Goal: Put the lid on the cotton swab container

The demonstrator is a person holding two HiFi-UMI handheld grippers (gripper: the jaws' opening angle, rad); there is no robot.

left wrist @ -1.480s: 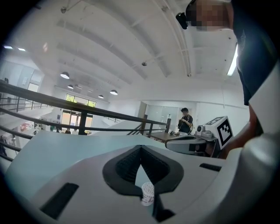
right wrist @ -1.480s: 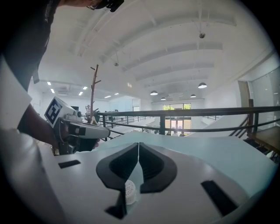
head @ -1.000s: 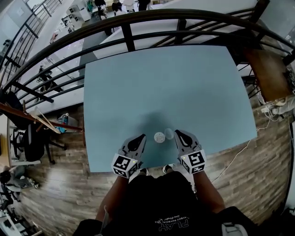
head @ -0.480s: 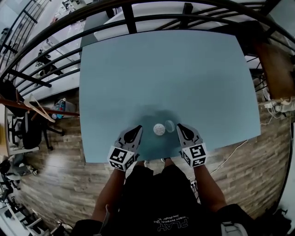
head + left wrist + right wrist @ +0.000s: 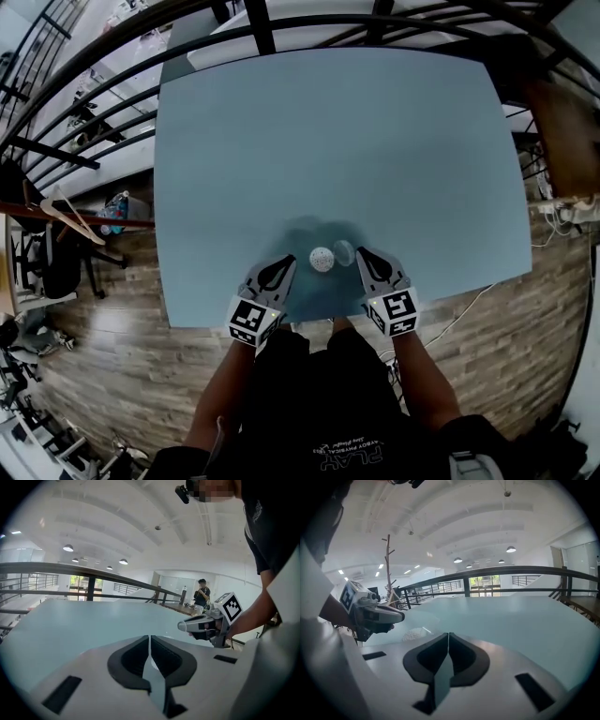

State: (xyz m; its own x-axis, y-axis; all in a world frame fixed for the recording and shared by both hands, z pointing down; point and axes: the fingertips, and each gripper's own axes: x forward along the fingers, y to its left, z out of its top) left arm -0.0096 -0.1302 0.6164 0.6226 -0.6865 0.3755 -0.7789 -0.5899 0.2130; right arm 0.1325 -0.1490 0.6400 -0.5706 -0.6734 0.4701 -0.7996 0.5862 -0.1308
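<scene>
The open cotton swab container (image 5: pixel 322 259), round with white swab tips showing, stands near the front edge of the light blue table (image 5: pixel 337 141). Its clear round lid (image 5: pixel 344 251) lies on the table, touching its right side. My left gripper (image 5: pixel 284 266) is just left of the container, shut and holding nothing. My right gripper (image 5: pixel 361 254) is just right of the lid, also shut and holding nothing. In the right gripper view the container (image 5: pixel 414 633) shows past the shut jaws, with the left gripper (image 5: pixel 377 614) behind it. The left gripper view shows the right gripper (image 5: pixel 201 623).
A black railing (image 5: pixel 309 11) curves round the table's far and left sides. A wooden floor (image 5: pixel 122 309) lies below the front edge. A person (image 5: pixel 203 592) stands far off in the left gripper view. A cable (image 5: pixel 478 300) hangs at the table's front right corner.
The head view has shifted, so the table sits a little higher in frame. Both grippers stay shut, flanking the container and lid, which have not moved on the table.
</scene>
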